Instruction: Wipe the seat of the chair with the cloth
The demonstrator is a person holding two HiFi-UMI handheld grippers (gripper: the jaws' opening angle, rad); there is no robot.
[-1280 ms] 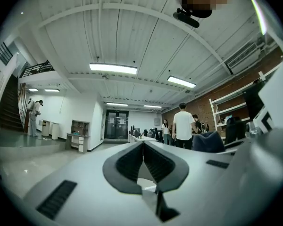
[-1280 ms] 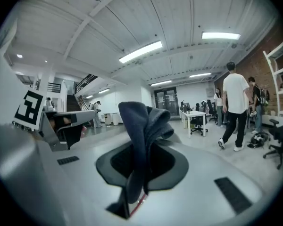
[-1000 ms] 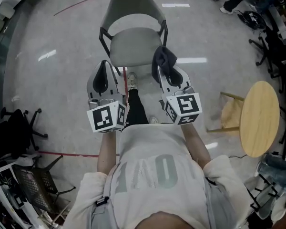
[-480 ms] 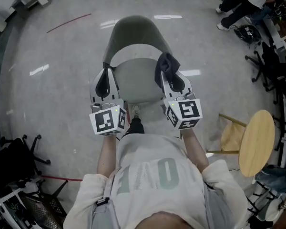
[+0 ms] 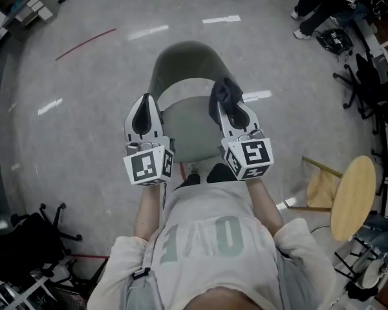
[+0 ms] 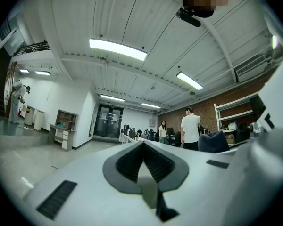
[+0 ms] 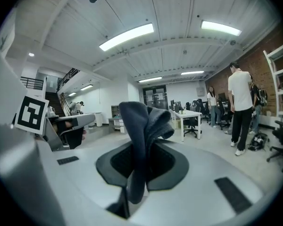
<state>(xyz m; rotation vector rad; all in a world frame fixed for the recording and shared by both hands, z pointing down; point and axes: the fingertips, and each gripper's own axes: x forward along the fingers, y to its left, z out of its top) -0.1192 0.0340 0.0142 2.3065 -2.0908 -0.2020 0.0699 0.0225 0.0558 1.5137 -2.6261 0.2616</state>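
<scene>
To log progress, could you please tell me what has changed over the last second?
Both grippers advanced from the front edge to over the chair seat. Unchanged: right gripper still clamps the cloth; left gripper shut and empty.

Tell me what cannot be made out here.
Legs of the grey plastic chair: hidden under its seat in the head view; both gripper views miss it.
Seat edges: covered by the left hand-held gripper and right hand-held gripper.
Gap between dark grey cloth and seat: cannot be judged from above.
</scene>
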